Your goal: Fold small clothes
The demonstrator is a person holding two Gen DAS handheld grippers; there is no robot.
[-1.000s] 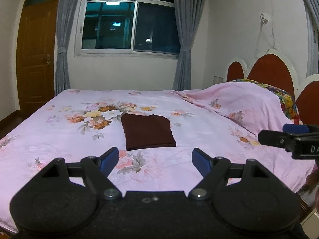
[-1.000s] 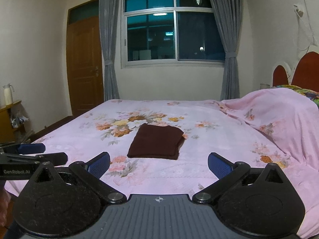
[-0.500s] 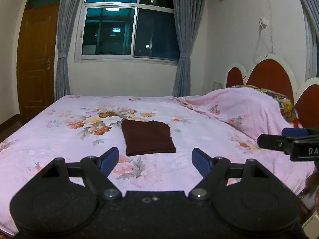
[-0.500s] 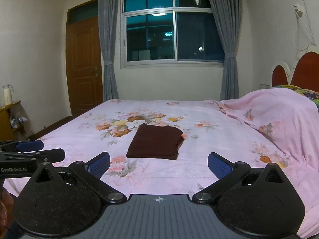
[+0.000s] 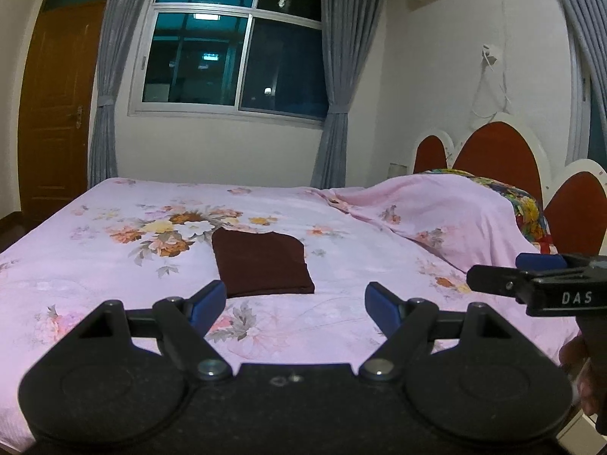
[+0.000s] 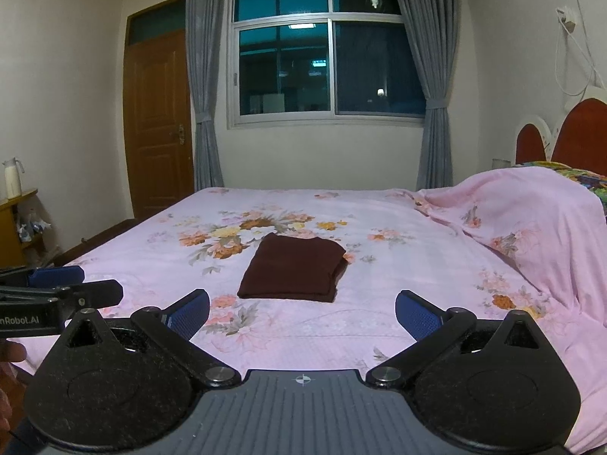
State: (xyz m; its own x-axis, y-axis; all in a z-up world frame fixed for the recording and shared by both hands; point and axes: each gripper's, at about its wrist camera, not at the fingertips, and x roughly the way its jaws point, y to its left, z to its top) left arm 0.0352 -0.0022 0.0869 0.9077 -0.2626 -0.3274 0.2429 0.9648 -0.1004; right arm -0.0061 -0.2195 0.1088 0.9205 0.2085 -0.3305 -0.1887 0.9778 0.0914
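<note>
Both grippers hang over the near edge of the bed [image 5: 95,265]. The left gripper [image 5: 296,299] has its 2 blue fingers wide apart and holds nothing. The right gripper [image 6: 302,309] is wide apart too, with nothing in it. A brown folded cloth [image 6: 294,268] lies flat in the middle of the bed, well apart from both grippers, on the pink flower sheet [image 6: 379,303].

In the left wrist view, the right gripper [image 5: 493,275] carries white letters "DAS" on its side. In the right wrist view, the left gripper [image 6: 96,284] reads "nRobot.AI", its start cut off by the frame edge.
</note>
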